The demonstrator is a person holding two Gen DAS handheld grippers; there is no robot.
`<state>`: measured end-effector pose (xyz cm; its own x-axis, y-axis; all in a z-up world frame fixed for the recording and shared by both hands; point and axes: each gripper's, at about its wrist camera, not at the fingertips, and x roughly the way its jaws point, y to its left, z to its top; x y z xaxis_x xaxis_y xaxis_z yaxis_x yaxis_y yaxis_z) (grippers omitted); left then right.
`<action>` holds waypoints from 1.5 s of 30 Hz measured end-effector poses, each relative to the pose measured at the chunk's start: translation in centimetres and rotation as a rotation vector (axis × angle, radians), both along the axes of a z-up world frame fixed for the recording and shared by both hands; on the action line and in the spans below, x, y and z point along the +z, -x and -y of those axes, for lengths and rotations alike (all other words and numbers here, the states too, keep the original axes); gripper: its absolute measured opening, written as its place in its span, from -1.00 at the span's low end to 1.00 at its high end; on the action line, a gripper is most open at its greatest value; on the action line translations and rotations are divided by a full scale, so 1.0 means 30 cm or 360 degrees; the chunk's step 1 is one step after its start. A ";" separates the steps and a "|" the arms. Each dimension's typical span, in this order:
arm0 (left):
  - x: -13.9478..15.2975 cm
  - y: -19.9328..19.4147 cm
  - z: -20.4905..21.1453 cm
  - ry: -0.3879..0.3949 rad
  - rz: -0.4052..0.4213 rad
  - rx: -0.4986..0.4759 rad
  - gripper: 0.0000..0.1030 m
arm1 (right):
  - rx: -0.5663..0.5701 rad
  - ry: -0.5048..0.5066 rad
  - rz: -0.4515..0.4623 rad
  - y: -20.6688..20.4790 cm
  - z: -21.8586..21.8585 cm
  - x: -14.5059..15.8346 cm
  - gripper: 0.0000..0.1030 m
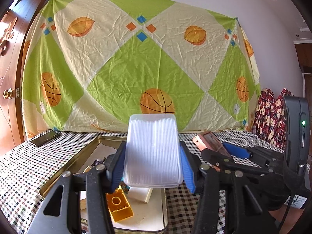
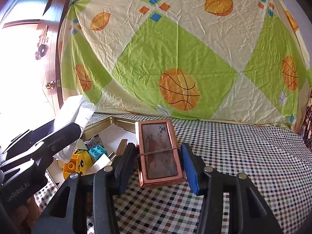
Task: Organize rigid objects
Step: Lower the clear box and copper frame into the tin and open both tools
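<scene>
the translucent white ribbed box [image 1: 153, 151] sits at lower centre of the left wrist view, clamped by its long sides between the blue pads of the left gripper [image 1: 153, 167] and raised above the tin tray [image 1: 85, 152]. its far end tilts upward toward the cloth backdrop. in the right wrist view the same box appears at the left edge, pale and partly washed out by glare.

the copper-rimmed flat case [image 2: 160, 153] occupies the centre of the right wrist view. it is held between the pads of the right gripper [image 2: 160, 162], with a thin elastic band [image 2: 158, 150] wrapped across its middle. in the left wrist view the case shows at right of centre, beside the white box, the two apart.

the tray lies at lower left of both views on the checked tablecloth [image 2: 243, 156]. inside it: a yellow building block [image 1: 119, 204], a teal studded block [image 2: 97, 150], a white rectangular piece [image 1: 140, 194], and other small items too cluttered to identify.

a dark phone [image 1: 45, 138] rests on the tablecloth at middle left of the left wrist view, well apart from the tray. a green and cream sheet printed with basketballs [image 1: 136, 64] fills the upper part of both views. a wooden door [image 1: 9, 78] stands at the far left.
</scene>
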<state>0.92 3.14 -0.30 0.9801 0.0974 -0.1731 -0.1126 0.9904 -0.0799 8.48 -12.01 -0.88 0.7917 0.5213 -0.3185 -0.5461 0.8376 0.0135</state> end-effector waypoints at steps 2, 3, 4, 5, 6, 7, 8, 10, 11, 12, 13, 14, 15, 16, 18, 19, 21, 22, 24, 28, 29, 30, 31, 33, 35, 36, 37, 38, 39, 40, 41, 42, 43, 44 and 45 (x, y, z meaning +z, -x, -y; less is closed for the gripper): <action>0.004 0.007 -0.010 0.0000 0.0003 0.0005 -0.01 | 0.0007 -0.0001 0.0000 0.000 -0.005 0.001 -0.01; 0.006 0.010 -0.015 -0.0002 0.0003 0.0008 -0.01 | 0.0011 -0.0004 0.0001 0.001 -0.009 0.001 -0.01; 0.007 0.012 -0.020 -0.0003 0.0002 0.0009 -0.01 | 0.0016 -0.0007 -0.0001 0.001 -0.013 0.002 -0.01; 0.007 0.014 -0.025 -0.0004 0.0002 0.0009 -0.01 | 0.0023 -0.0008 -0.0003 0.000 -0.019 0.002 -0.01; 0.008 0.017 -0.031 -0.0005 0.0003 0.0014 -0.01 | 0.0030 -0.0005 -0.0004 0.000 -0.026 0.001 -0.01; 0.008 0.019 -0.035 -0.0007 0.0003 0.0018 -0.01 | 0.0035 -0.0001 0.0000 0.002 -0.033 0.002 -0.01; 0.008 0.020 -0.043 -0.0008 0.0001 0.0025 -0.01 | 0.0042 0.0004 0.0007 0.004 -0.042 0.004 -0.01; 0.007 0.022 -0.062 0.0001 -0.0002 0.0040 -0.01 | 0.0056 0.0012 0.0014 0.006 -0.057 0.007 -0.01; 0.006 0.024 -0.074 0.0005 -0.0002 0.0052 -0.01 | 0.0063 0.0015 0.0017 0.007 -0.066 0.010 -0.01; 0.005 0.026 -0.086 0.0010 -0.0004 0.0063 -0.01 | 0.0069 0.0016 0.0018 0.006 -0.073 0.012 -0.01; 0.005 0.028 -0.099 0.0018 -0.0004 0.0074 -0.01 | 0.0075 0.0016 0.0018 0.005 -0.079 0.014 -0.01; 0.006 0.031 -0.109 0.0024 -0.0003 0.0084 -0.01 | 0.0080 0.0017 0.0019 0.005 -0.085 0.016 -0.01; 0.006 0.034 -0.120 0.0026 -0.0003 0.0096 -0.01 | 0.0085 0.0019 0.0020 0.004 -0.092 0.017 -0.01; 0.006 0.036 -0.132 0.0027 -0.0003 0.0108 -0.01 | 0.0093 0.0021 0.0019 0.003 -0.100 0.019 -0.01; 0.006 0.040 -0.154 0.0032 -0.0004 0.0128 -0.01 | 0.0108 0.0027 0.0022 0.004 -0.115 0.024 -0.01; 0.006 0.042 -0.166 0.0031 -0.0007 0.0140 -0.01 | 0.0115 0.0031 0.0024 0.003 -0.123 0.027 -0.01; 0.006 0.042 -0.194 0.0031 -0.0018 0.0167 -0.01 | 0.0137 0.0034 0.0023 0.001 -0.141 0.035 -0.01; 0.006 0.039 -0.208 0.0033 -0.0028 0.0178 -0.01 | 0.0149 0.0036 0.0022 -0.001 -0.150 0.040 -0.01; 0.007 0.026 -0.236 0.0034 -0.0064 0.0191 -0.01 | 0.0167 0.0050 0.0022 -0.011 -0.176 0.054 -0.01; 0.006 -0.008 -0.290 0.0051 -0.0146 0.0195 -0.01 | 0.0206 0.0071 0.0001 -0.044 -0.230 0.074 -0.01; 0.006 -0.017 -0.301 0.0056 -0.0163 0.0194 -0.01 | 0.0216 0.0073 -0.0010 -0.054 -0.245 0.077 -0.01; 0.006 -0.026 -0.311 0.0060 -0.0178 0.0194 -0.01 | 0.0225 0.0077 -0.0020 -0.062 -0.260 0.080 -0.01; 0.005 -0.035 -0.319 0.0060 -0.0192 0.0198 -0.01 | 0.0235 0.0087 -0.0027 -0.071 -0.275 0.082 -0.01; 0.001 -0.057 -0.333 0.0056 -0.0235 0.0192 -0.01 | 0.0245 0.0128 -0.0043 -0.091 -0.312 0.080 -0.01; -0.004 -0.083 -0.348 0.0070 -0.0281 0.0174 -0.01 | 0.0245 0.0157 -0.0062 -0.112 -0.340 0.076 -0.01; -0.005 -0.094 -0.353 0.0073 -0.0299 0.0170 -0.01 | 0.0244 0.0177 -0.0077 -0.127 -0.357 0.072 -0.01; -0.007 -0.108 -0.356 0.0072 -0.0319 0.0161 -0.01 | 0.0243 0.0194 -0.0088 -0.139 -0.370 0.067 -0.01; -0.008 -0.123 -0.360 0.0072 -0.0339 0.0152 -0.01 | 0.0239 0.0208 -0.0097 -0.153 -0.383 0.060 -0.01; -0.010 -0.136 -0.364 0.0077 -0.0359 0.0145 -0.01 | 0.0234 0.0218 -0.0105 -0.164 -0.391 0.055 -0.01; -0.013 -0.148 -0.368 0.0082 -0.0378 0.0135 -0.01 | 0.0231 0.0231 -0.0120 -0.177 -0.401 0.049 -0.01; -0.015 -0.161 -0.369 0.0075 -0.0400 0.0128 0.00 | 0.0231 0.0241 -0.0135 -0.187 -0.409 0.044 -0.01; -0.018 -0.172 -0.371 0.0069 -0.0421 0.0130 0.00 | 0.0230 0.0254 -0.0149 -0.198 -0.418 0.037 -0.01; -0.021 -0.181 -0.374 0.0072 -0.0439 0.0129 0.00 | 0.0225 0.0267 -0.0158 -0.206 -0.425 0.030 -0.01; -0.024 -0.190 -0.377 0.0075 -0.0457 0.0120 0.00 | 0.0222 0.0281 -0.0167 -0.214 -0.432 0.022 -0.01; -0.026 -0.197 -0.377 0.0074 -0.0469 0.0116 0.00 | 0.0222 0.0293 -0.0178 -0.222 -0.438 0.016 -0.01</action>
